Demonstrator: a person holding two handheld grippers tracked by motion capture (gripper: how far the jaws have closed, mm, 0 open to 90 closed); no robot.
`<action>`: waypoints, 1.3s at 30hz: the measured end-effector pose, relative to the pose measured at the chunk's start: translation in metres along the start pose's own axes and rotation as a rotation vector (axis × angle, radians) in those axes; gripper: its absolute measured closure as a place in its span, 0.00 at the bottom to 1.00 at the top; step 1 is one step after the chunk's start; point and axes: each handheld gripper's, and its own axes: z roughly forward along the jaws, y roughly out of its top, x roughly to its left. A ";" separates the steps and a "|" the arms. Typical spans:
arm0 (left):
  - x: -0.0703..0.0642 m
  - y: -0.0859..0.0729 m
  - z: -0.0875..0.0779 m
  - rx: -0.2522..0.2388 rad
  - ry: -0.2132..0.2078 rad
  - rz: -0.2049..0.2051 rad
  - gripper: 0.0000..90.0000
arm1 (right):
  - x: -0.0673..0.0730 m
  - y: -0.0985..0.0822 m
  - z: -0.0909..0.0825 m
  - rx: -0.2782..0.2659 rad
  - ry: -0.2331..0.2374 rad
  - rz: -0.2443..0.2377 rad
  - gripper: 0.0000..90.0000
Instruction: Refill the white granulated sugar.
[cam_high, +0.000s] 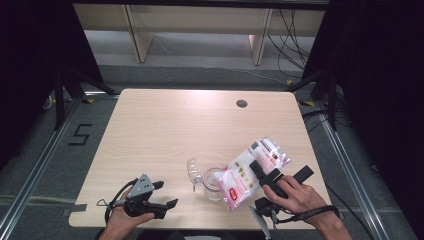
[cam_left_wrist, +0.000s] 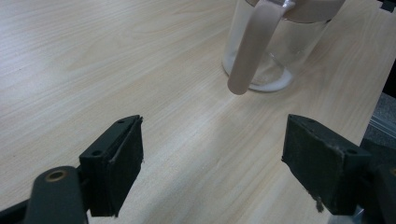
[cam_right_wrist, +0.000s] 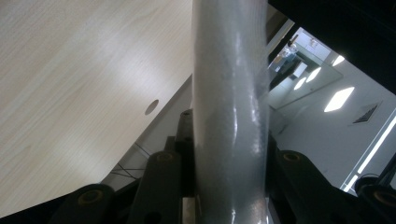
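Your right hand-held gripper (cam_high: 264, 172) clamps the tilted bag (cam_high: 252, 171), its lower end over the jar (cam_high: 214, 184). Your left hand-held gripper (cam_high: 167, 195) waits open, jar to its right.

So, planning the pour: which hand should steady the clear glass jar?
Left, probably. The left gripper is open beside the clear glass jar, while the right gripper is shut on the white plastic bag tilted above it.
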 end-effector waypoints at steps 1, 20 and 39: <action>0.000 0.000 0.000 0.000 0.000 0.000 0.22 | 0.000 0.000 0.000 0.000 0.000 0.000 0.80; 0.000 0.000 0.000 0.001 0.001 0.004 0.22 | -0.001 -0.001 -0.002 0.003 -0.002 -0.013 0.81; 0.000 0.000 -0.001 0.004 0.003 0.010 0.22 | -0.002 -0.002 -0.002 0.000 -0.009 -0.016 0.81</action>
